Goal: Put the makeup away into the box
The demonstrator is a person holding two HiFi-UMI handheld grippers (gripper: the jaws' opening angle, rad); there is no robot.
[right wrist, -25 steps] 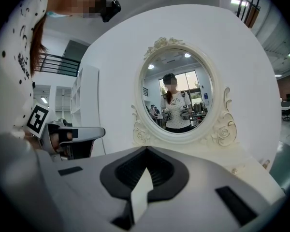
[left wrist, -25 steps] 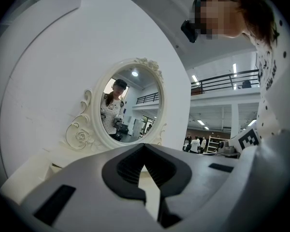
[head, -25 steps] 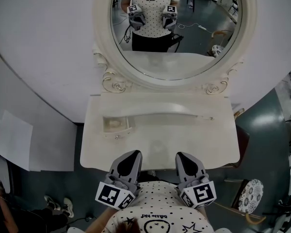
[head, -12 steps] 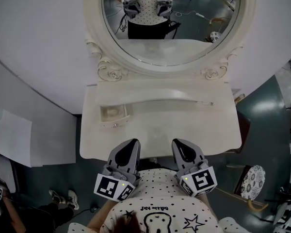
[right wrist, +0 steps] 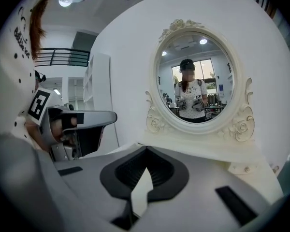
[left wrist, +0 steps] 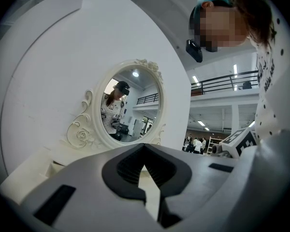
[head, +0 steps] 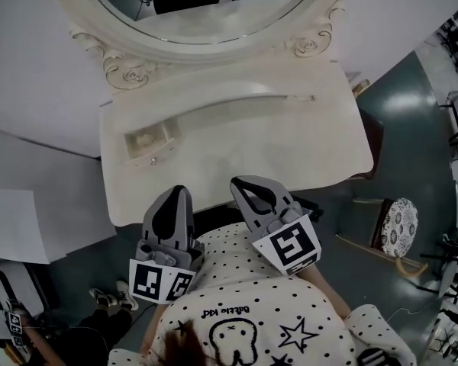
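A white dressing table [head: 290, 151] with an ornate oval mirror [head: 206, 6] stands against a white wall [head: 30, 67], on grey-green floor [head: 412, 128].

Large open hall with a staged bedroom set: a white dressing table [head: 290, 143] with an oval mirror [head: 214, 21] is being backed by a freestanding white panel [left wrist: 63, 71]. Beyond the table, a mezzanine railing [left wrist: 222, 83], ceiling strip lights [left wrist: 234, 70] and standing people [left wrist: 195, 143] are being shown; a grey-green floor [head: 412, 151] is being seen beside the table.

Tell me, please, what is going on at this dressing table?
A person stands at a white dressing table with an oval mirror. The left hand-held gripper and right hand-held gripper are both shut and empty, near the table's front edge. A small drawer appears open; no makeup shows.
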